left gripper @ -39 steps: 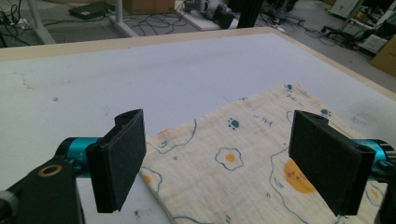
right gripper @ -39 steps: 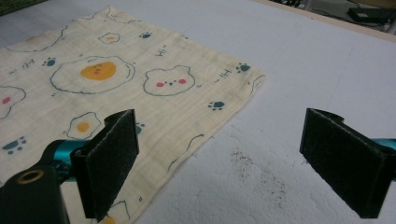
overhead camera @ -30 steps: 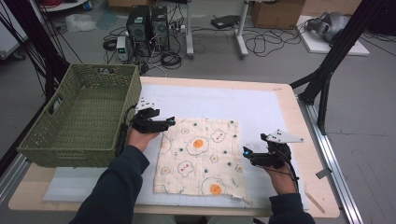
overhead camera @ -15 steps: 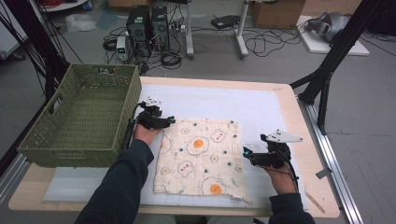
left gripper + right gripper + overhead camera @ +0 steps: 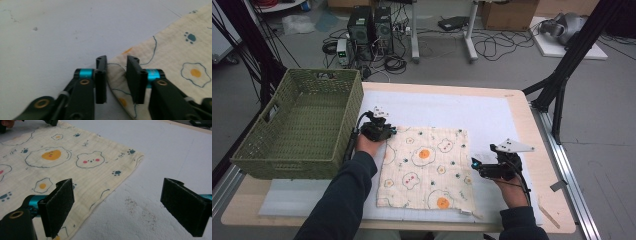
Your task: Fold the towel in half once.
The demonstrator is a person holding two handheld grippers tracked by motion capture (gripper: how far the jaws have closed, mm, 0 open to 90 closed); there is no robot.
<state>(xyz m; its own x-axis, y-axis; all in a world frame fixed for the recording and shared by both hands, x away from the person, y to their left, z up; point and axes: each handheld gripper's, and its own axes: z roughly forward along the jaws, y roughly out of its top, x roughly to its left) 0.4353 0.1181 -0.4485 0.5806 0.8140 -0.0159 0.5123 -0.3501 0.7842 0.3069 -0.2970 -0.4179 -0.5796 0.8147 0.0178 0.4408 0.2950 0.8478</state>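
A wooden table (image 5: 532, 107) carries a white mat (image 5: 462, 112), and on the mat lies a cream cloth (image 5: 427, 167) printed with fried eggs and paw marks, spread flat near the middle. A green woven basket (image 5: 299, 127) stands at the table's left end, just beside the cloth's far left corner.

The left gripper (image 5: 379, 131) sits at that far left corner of the cloth. Its jaws have just been closing and now stand narrow, with the cloth's corner (image 5: 116, 72) lying between them; a slim gap shows between the pads, and whether they press the fabric I cannot tell. The left pad (image 5: 100, 80) stands at the cloth's edge, over the mat.

The right gripper (image 5: 479, 167) rests low at the cloth's right edge, well apart from the left one. Its jaws stand wide and hold nothing: one pad (image 5: 58, 206) hangs over the cloth's border, the other (image 5: 185, 206) over bare mat.
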